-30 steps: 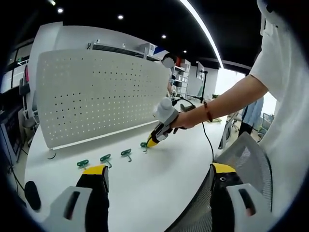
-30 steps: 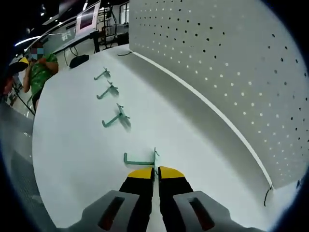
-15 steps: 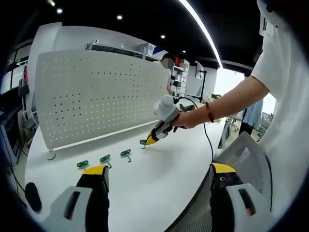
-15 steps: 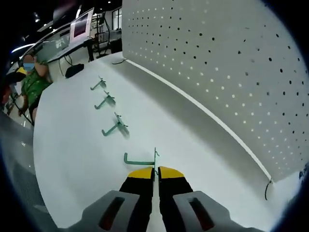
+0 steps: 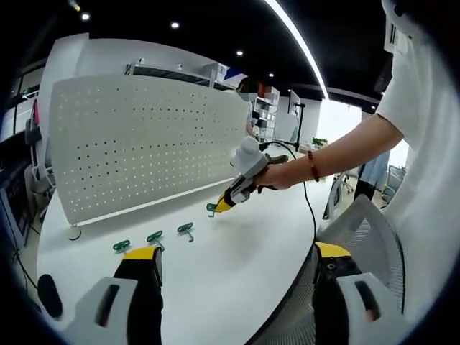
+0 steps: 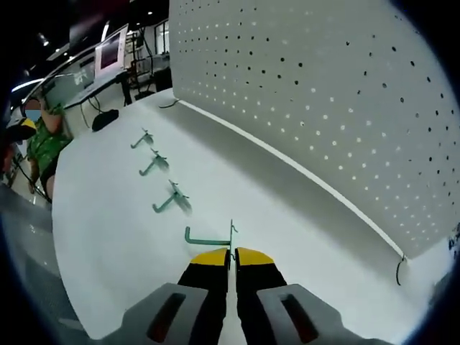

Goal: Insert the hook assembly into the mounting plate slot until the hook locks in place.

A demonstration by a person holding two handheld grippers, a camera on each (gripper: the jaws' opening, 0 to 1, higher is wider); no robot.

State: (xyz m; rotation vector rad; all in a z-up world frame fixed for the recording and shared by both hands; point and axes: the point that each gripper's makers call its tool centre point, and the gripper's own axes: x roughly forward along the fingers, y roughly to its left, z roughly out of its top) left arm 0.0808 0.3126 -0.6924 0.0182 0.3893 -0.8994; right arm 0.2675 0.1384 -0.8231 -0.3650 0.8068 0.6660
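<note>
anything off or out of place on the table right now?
Nothing stands out. Three green hooks lie in a neat row on the white table, the right gripper holds a fourth hook near the upright pegboard, and the left gripper is open.

Small green metal L-shaped hook with a thin flat back plate, pinched at that plate between closed yellow-tipped jaws, long arm pointing left with its end turned up; seemingly lifted just clear of the white tabletop, though hard to confirm. Three more green metal hooks lying flat in a row on the tabletop. Large white perforated metal pegboard standing upright beyond, dotted with small round holes.
</note>
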